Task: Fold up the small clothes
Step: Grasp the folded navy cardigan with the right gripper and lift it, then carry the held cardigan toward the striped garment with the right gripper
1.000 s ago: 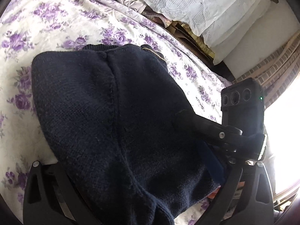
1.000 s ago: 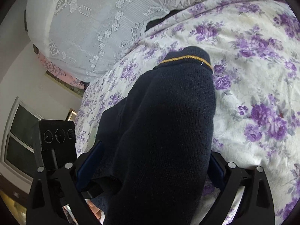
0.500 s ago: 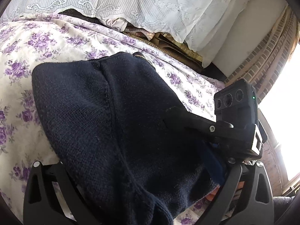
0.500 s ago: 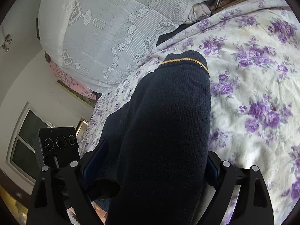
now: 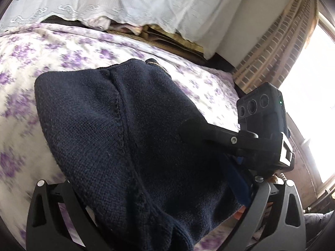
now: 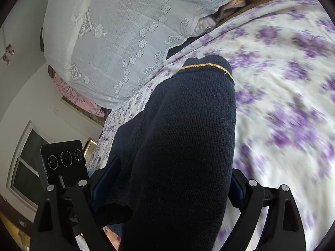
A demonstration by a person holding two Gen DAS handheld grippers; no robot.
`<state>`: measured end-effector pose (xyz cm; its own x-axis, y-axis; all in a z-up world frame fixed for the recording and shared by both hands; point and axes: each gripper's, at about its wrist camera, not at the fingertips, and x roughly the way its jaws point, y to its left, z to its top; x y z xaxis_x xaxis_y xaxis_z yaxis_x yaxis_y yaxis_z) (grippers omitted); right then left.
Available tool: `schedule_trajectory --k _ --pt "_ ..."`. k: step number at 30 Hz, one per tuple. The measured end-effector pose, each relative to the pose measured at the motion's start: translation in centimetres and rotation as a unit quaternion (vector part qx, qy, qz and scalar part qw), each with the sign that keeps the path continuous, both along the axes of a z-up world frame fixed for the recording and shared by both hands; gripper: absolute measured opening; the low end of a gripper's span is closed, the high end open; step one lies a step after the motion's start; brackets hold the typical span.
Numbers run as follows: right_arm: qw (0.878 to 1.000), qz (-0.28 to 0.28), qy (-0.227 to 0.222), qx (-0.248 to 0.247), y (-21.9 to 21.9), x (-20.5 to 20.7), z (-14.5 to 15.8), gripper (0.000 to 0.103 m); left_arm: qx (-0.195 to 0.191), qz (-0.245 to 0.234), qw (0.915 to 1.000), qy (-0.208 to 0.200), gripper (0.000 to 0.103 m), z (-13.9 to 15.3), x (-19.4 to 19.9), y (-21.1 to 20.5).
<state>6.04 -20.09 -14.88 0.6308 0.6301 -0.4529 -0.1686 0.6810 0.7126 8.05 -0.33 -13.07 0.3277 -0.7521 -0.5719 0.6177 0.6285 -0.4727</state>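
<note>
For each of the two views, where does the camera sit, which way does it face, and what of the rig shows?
Left wrist: on the left gripper, facing forward and down over the navy sweater onto the floral bedspread; its own fingers frame the bottom, the right gripper shows at right.
Right wrist: on the right gripper, facing along the sweater towards the lace cover; the left gripper shows at left.
Shared: sweater, bedspread, lace cover.

both grippers tilted downward side by side. right gripper (image 6: 167, 190) has its jaws spread wide, dark knit draped thick between them. left gripper (image 5: 159, 207) likewise buried in cloth, its jaw state can't be read.
</note>
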Motion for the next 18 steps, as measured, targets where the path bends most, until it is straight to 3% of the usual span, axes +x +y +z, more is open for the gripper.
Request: schedule_trajectory --k 10,18 --pt "0.999 -0.031 0.007 -0.004 -3.1 -6.4 -0.1 0.092 0.007 -0.036 0.9992 0.016 0.098 -0.5 -4.6 -3.3" --pt "0.997 -0.071 -0.024 0.002 -6.9 -11.0 2.1 0.092 0.006 -0.080 0.9967 0.006 0.098 1.5 -7.4 -7.3"
